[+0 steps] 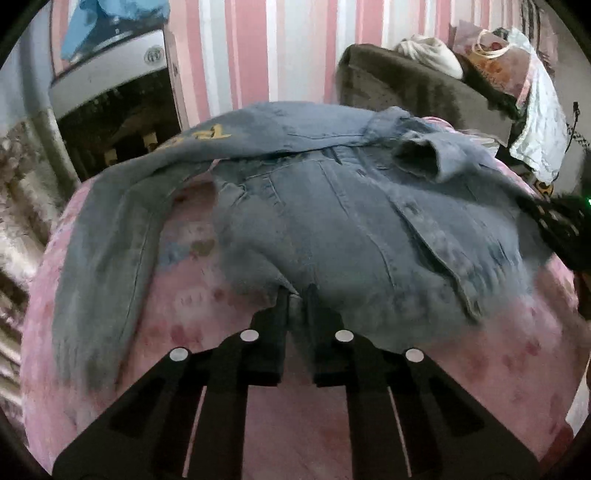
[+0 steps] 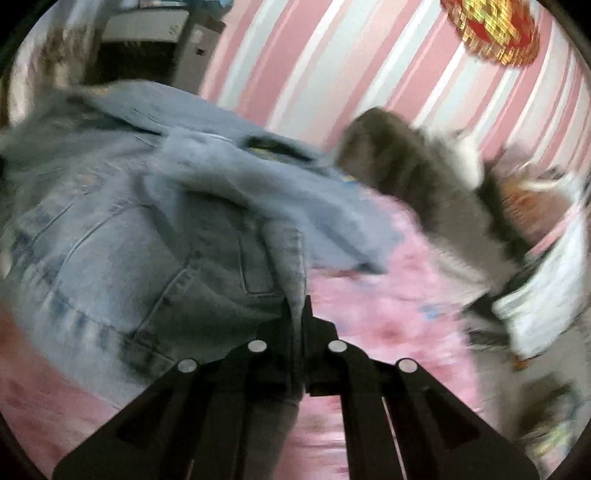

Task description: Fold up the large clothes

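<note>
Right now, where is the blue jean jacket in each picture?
Left wrist view: the jean jacket is spread across the middle, on the pink bedspread; the left gripper pinches its near hem.
Right wrist view: the jacket fills the left half; the right gripper pinches a fold of it.
Shared landmark: the pink striped wall behind the bed.

Right wrist view motion-blurred, wall ornament cut off at top, bedside heap unreadable
</note>
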Motion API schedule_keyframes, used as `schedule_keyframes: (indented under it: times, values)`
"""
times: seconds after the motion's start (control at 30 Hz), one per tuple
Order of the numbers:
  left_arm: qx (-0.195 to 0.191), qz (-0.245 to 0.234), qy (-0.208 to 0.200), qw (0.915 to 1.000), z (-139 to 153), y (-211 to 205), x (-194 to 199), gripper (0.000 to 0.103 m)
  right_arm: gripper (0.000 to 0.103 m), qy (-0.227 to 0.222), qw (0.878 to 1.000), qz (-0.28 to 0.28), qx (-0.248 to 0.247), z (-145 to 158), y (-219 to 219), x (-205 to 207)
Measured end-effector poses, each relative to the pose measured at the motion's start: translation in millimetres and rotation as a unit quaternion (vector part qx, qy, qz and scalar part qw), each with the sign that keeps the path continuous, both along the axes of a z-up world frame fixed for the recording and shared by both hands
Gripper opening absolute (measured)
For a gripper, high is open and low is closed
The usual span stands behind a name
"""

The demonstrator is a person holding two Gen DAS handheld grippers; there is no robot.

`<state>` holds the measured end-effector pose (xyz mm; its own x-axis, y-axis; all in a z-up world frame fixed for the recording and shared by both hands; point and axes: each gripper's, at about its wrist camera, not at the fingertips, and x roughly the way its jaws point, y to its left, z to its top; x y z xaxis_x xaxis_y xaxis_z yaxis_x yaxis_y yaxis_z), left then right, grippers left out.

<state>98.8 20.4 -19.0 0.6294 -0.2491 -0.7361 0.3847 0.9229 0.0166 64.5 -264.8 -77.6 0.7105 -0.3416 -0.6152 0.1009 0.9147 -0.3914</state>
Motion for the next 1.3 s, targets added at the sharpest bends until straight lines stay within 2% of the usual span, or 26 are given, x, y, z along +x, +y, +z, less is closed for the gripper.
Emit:
schedule_keyframes:
  times: [0.1, 0.17, 0.2, 0.23, 0.27, 0.3, 0.33, 0.4, 0.43, 0.5, 0.53, 0.63, 0.7, 0.73, 0.77, 0.8, 0.83, 0.9, 1.0, 1.1, 1.2, 1.23, 1.3]
  values:
    - [0.023, -0.008, 0.002, 0.9997, -8.1, -8.4, -21.8, 0.01, 0.004, 0.011, 1.0, -0.018, 0.016, -8.9, -20.5, -0.8]
    - [0.039, -0.002, 0.007, 0.9992, -18.0, -6.7, -23.2, 0.018, 0.005, 0.029, 0.999, -0.015, 0.038, -16.6, -23.9, 0.9]
    - [0.04, 0.001, 0.01, 0.9992, -19.5, -6.0, -21.8, 0.019, 0.006, 0.026, 0.998, -0.01, 0.052, -16.7, -25.6, -1.3]
    - [0.038, 0.005, 0.011, 0.9992, -19.2, -1.6, -21.9, 0.034, 0.013, 0.023, 0.997, -0.009, 0.075, -15.3, -29.4, -3.3]
    - [0.039, 0.01, 0.007, 0.9992, -16.4, 1.7, -22.1, 0.061, 0.03, 0.023, 0.992, -0.013, 0.127, -13.0, -40.7, -6.8]
    - [0.042, 0.019, -0.004, 0.9989, -13.4, 5.4, -23.3, 0.074, 0.04, 0.018, 0.985, -0.016, 0.17, -10.7, -50.4, -10.7]
    - [0.043, 0.03, -0.024, 0.9984, -6.1, 11.8, -23.8, 0.088, 0.054, 0.004, 0.976, -0.023, 0.216, -6.6, -63.7, -17.5]
    - [0.036, 0.035, -0.037, 0.998, 3.8, 19.4, -20.4, 0.089, 0.057, -0.01, 0.963, -0.031, 0.268, -5.0, -78.8, -23.2]
    - [0.028, 0.037, -0.032, 0.9984, 7.2, 23.6, -11.2, 0.093, 0.057, -0.012, 0.956, -0.031, 0.291, -5.9, -84.2, -24.3]
    - [0.006, 0.035, -0.017, 0.9992, 7.4, 26.2, 7.7, 0.094, 0.057, -0.01, 0.935, -0.033, 0.353, -11.0, -96.0, -21.9]
    - [-0.01, 0.022, 0.007, 0.9997, 3.1, 23.3, 22.0, 0.094, 0.057, -0.006, 0.926, -0.03, 0.377, -15.2, -99.3, -17.5]
    - [-0.035, -0.004, 0.06, 0.9975, -14.0, 5.7, 52.7, 0.091, 0.057, 0.004, 0.92, -0.02, 0.391, -24.3, -91.8, -1.1]
    - [-0.053, -0.017, 0.091, 0.9942, -25.4, -8.3, 70.2, 0.071, 0.052, 0.017, 0.925, -0.004, 0.38, -28.4, -78.3, 9.9]
    - [-0.054, -0.016, 0.096, 0.9937, -28.0, -12.6, 75.2, 0.051, 0.042, 0.018, 0.928, 0.004, 0.372, -27.4, -70.9, 12.9]
    - [-0.054, -0.016, 0.094, 0.994, -28.5, -17.6, 79.1, 0.031, 0.034, 0.02, 0.938, 0.012, 0.347, -25.4, -60.1, 16.8]
    - [-0.059, -0.019, 0.092, 0.9938, -26.1, -20.0, 79.5, 0.026, 0.028, 0.02, 0.943, 0.02, 0.331, -22.1, -52.0, 17.5]
    - [-0.07, -0.016, 0.086, 0.9937, -19.8, -17.9, 77.7, 0.012, 0.024, 0.018, 0.946, 0.03, 0.323, -17.0, -45.9, 17.2]
    - [-0.081, -0.017, 0.066, 0.9944, -2.3, -13.9, 70.9, 0.01, 0.022, 0.006, 0.949, 0.052, 0.31, -0.7, -34.4, 12.9]
    - [-0.102, -0.028, 0.019, 0.9942, 45.7, 0.8, 41.9, 0.01, 0.021, -0.023, 0.948, 0.096, 0.302, 40.4, -17.3, 4.0]
    - [-0.103, -0.037, 0.01, 0.9939, 77.1, 14.7, 5.5, 0.01, 0.021, -0.047, 0.945, 0.121, 0.299, 72.3, -8.3, -12.5]
    - [-0.092, -0.032, 0.04, 0.9944, 70.5, 33.5, -23.8, 0.011, 0.021, -0.044, 0.943, 0.118, 0.309, 76.6, -19.0, -37.3]
    - [-0.095, -0.031, 0.054, 0.9936, 61.1, 40.1, -30.7, 0.013, 0.021, -0.033, 0.943, 0.112, 0.311, 71.7, -22.1, -41.5]
    - [-0.077, -0.022, 0.086, 0.993, 23.6, 43.1, -42.3, 0.02, 0.022, 0.008, 0.946, 0.103, 0.307, 46.3, -22.1, -48.1]
